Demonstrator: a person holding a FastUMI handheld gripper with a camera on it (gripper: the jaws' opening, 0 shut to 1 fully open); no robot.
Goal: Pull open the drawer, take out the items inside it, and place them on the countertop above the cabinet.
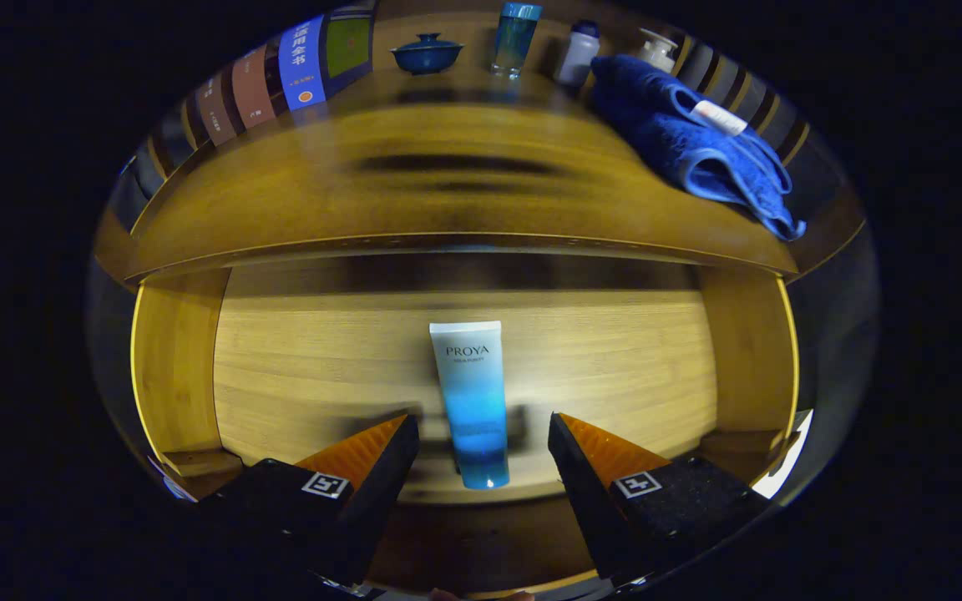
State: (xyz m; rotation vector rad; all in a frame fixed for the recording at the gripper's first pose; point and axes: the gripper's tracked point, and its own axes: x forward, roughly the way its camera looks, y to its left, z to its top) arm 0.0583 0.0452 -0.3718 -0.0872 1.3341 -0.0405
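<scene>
The wooden drawer (172, 367) stands pulled open below the countertop (297, 192). On the drawer's floor lies a tube (473, 401), white at its far end and fading to blue at its cap end near me. My gripper (483, 430) hangs above the drawer with its fingers open. The tube's cap end lies between the two fingertips, with a gap on either side, so neither finger touches it.
On the countertop lie a crumpled blue towel (698, 150) at the right, and along the back a blue lidded bowl (426, 53), a clear blue bottle (515, 37), a white bottle (577, 54) and a white pump dispenser (656, 48). Several books (281, 79) lean at the back left.
</scene>
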